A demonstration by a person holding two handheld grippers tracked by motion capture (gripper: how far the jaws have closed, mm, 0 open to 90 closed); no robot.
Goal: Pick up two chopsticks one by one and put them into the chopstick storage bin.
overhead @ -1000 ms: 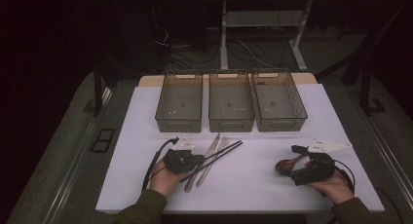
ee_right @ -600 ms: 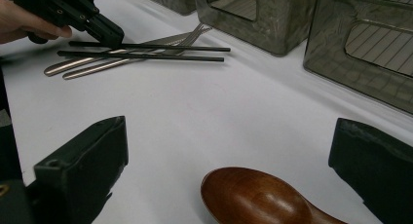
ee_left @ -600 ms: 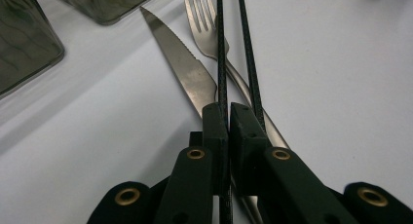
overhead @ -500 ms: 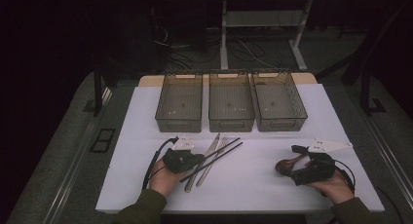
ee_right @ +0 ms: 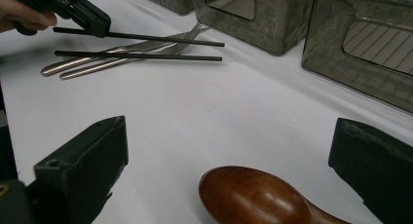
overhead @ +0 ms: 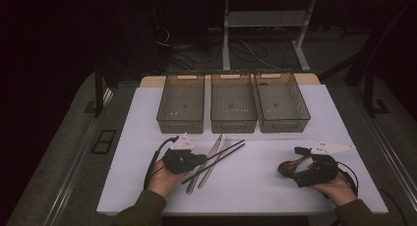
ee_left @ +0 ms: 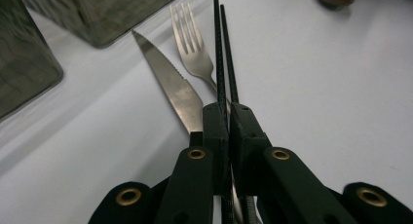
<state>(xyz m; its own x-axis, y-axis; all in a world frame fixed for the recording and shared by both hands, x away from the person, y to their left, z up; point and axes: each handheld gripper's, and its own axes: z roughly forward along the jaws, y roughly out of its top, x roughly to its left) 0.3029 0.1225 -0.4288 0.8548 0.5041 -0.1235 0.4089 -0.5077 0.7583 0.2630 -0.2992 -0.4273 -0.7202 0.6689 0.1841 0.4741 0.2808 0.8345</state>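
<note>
A dark room is seen around a white table [overhead: 255,186], with cutlery being sorted before three bins [overhead: 232,108].

At the table's near edge, the left gripper [ee_left: 228,118] is clenched on one black chopstick [ee_left: 217,48], which is pinched near its end and lifted just off the table; compared with a second ago the jaws are a shade tighter, so the grasp is judged settled and the stick ready to be carried to a bin. The second chopstick [ee_right: 139,55] lies beside the knife [ee_left: 170,87] and fork [ee_left: 192,44]. The right gripper [ee_right: 229,170] is held released, its jaws wide around the bowl of a wooden spoon [ee_right: 255,197] without touching it.
</note>
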